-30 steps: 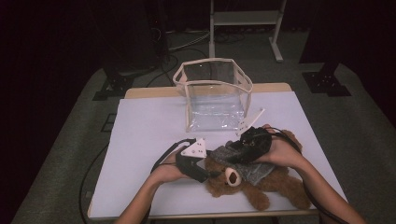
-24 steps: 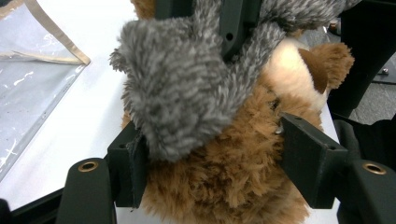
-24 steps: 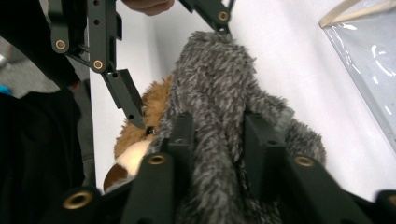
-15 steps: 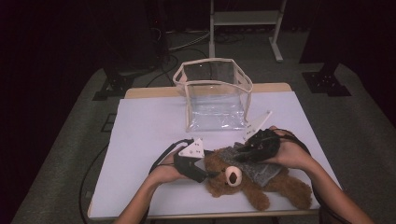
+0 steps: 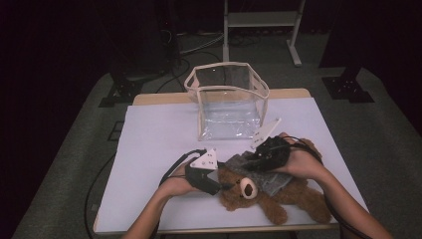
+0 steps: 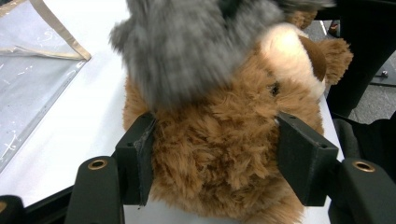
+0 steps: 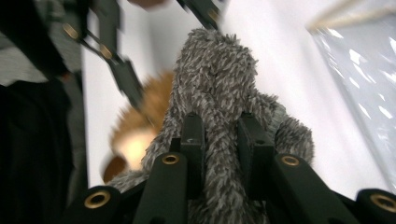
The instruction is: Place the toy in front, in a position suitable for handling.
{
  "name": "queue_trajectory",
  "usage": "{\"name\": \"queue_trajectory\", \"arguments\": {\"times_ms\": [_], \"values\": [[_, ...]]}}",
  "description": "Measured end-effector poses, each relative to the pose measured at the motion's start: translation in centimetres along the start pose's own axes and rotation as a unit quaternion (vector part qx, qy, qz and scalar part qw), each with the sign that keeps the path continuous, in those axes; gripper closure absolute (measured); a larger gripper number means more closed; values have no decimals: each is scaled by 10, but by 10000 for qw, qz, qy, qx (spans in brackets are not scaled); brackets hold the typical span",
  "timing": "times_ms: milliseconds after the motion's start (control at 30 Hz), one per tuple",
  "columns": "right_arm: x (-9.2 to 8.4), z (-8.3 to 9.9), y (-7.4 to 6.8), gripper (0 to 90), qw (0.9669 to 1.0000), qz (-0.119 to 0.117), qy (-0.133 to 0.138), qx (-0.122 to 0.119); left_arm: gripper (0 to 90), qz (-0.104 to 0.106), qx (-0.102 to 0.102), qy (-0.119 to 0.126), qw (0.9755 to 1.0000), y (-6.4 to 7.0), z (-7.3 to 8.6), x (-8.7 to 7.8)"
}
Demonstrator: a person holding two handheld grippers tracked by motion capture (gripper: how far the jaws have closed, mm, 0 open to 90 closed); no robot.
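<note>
At table front, right gripper (image 7: 219, 154) has just pinched shut on the grey fuzzy garment (image 7: 219, 79), left gripper (image 6: 215, 163) clamps teddy bear (image 6: 224, 154) head, closing tighter — pull-off looks next.

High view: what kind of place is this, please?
Probably a lab or studio set up for recording, not a home. A white table stands alone on grey carpet against dark surroundings, cables run across the floor, and a metal stand stands behind it.

The grey fuzzy cloth (image 6: 196, 46) is blurring in the left gripper view and hiding the teddy bear's (image 6: 224, 154) upper head. The picture's bottom edge is cutting off the bear's underside there.
</note>
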State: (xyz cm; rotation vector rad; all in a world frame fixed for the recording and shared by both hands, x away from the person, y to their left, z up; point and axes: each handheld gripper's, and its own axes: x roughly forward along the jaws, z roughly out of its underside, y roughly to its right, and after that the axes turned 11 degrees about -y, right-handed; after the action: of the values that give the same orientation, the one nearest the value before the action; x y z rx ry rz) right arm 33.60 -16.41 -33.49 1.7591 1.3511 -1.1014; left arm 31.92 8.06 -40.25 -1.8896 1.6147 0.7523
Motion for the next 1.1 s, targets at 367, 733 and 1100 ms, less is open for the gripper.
{"name": "queue_trajectory", "arguments": {"times_ms": [367,733,1100], "values": [[-21,56,4,746,9986,235,131,460,188,116,-357,12,9993,-11,-13,3],[-11,64,-11,751,9987,178,360,326,148,913,-756,-230,9927,-23,-23,23],[-9,51,-5,750,9963,222,732,400,597,291,-405,-254,9984,-28,-30,-6]]}}
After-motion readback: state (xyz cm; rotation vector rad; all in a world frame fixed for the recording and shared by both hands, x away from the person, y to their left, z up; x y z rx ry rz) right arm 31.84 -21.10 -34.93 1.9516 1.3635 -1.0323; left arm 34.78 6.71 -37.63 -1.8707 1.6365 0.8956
